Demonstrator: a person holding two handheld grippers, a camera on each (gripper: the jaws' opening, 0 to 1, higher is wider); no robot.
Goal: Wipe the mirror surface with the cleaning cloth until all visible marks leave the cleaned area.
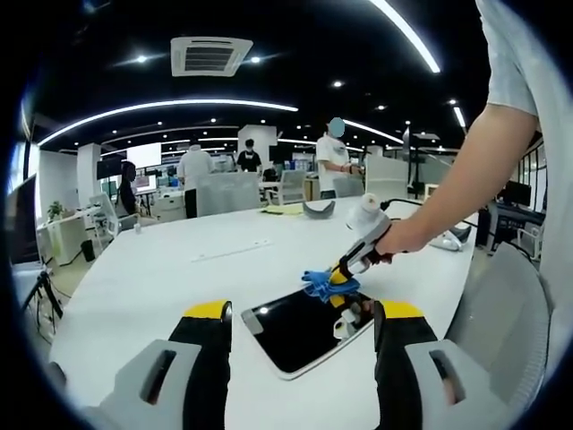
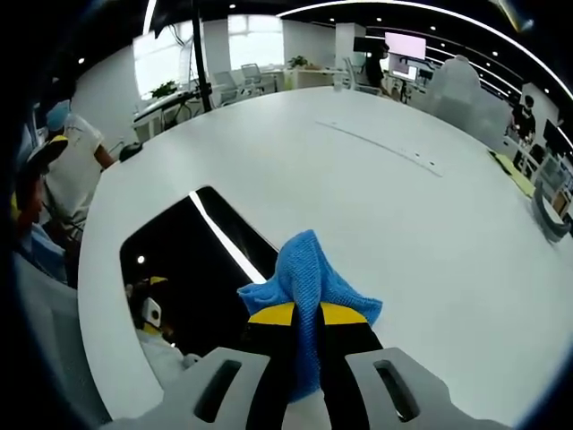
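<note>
White table (image 1: pixel 161 269) — open-plan office.

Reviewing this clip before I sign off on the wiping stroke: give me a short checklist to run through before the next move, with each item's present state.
1. Cleaning cloth clamped in right gripper: ok.
2. Cloth touching the mirror, at its far edge: ok.
3. Left gripper open, holding nothing, clear of the glass: ok.
4. Whole mirror in the left gripper view: ok.
5. Mirror lying flat on the white table: ok.
6. Marks gone from the glass: cannot tell; reflections hide the surface.
</note>
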